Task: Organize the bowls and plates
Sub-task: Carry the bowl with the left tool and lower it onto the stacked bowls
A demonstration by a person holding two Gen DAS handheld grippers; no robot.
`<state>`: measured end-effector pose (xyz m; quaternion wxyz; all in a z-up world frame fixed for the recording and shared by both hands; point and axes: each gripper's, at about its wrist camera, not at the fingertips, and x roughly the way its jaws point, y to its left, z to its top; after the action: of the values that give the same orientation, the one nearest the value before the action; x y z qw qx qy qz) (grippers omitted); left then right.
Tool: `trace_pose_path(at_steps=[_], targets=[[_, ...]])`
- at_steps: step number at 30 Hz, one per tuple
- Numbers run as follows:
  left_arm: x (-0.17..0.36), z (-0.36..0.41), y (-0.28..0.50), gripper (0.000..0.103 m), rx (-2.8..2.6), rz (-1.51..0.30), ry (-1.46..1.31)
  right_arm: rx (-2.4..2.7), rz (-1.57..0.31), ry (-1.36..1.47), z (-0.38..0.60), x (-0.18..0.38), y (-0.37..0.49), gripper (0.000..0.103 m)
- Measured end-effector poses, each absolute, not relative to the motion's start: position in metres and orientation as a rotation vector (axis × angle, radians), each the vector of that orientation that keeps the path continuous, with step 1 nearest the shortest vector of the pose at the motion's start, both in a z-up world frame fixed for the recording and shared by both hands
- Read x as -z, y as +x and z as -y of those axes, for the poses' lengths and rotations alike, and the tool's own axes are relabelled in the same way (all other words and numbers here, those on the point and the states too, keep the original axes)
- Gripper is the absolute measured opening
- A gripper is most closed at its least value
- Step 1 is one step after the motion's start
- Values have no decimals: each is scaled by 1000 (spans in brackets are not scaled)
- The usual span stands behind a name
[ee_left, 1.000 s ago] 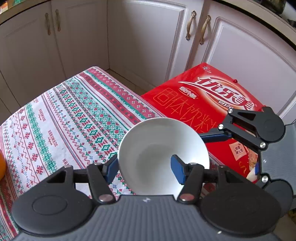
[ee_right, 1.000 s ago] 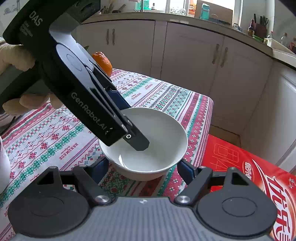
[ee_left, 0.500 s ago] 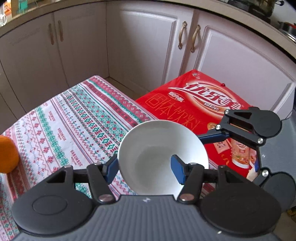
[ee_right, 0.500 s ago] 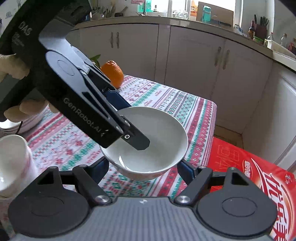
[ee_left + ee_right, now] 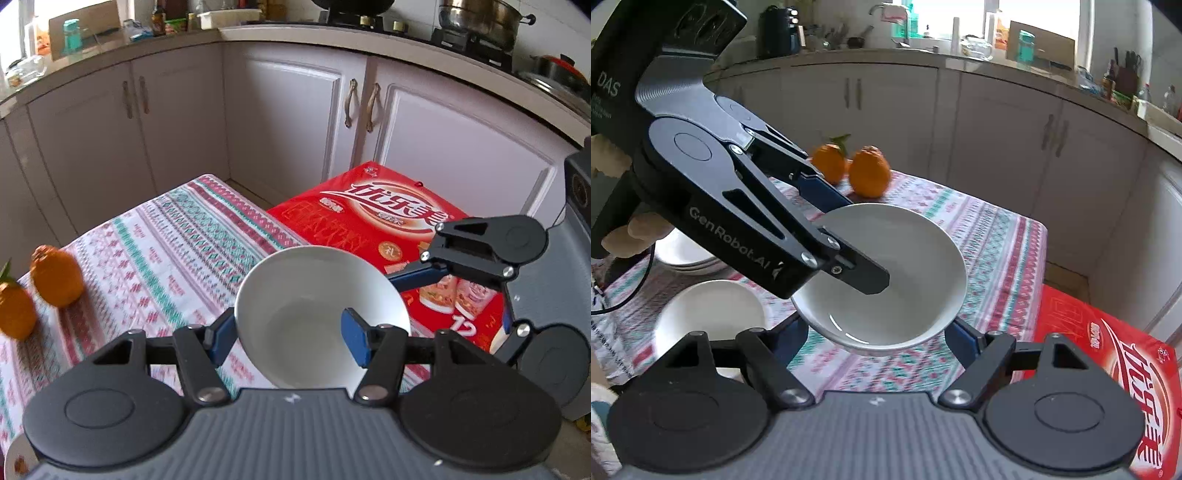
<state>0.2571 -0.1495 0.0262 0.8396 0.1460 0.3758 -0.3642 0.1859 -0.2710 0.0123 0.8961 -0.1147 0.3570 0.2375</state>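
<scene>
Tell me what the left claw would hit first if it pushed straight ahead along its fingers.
Beyond the white bowl it already clamps, the left claw would probably meet the red carton past the table edge first; depth is unclear.

Home kitchen | white cabinets w/ countertop at 12 o'clock | pots on stove at 1 | patterned tablecloth, oranges

The left claw grips a white bowl above the patterned tablecloth, beside a red box.
</scene>
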Motion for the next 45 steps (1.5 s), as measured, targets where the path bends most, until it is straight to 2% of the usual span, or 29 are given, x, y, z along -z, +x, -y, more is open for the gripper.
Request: trace_pose_path(at_steps=[17,45], targets=[[-24,74,184,60,637,-808,267,-659,-736,-301,201,-13,139,84],[14,56,186,60,626,-850,224,-681,-839,-285,183,23,149,85]])
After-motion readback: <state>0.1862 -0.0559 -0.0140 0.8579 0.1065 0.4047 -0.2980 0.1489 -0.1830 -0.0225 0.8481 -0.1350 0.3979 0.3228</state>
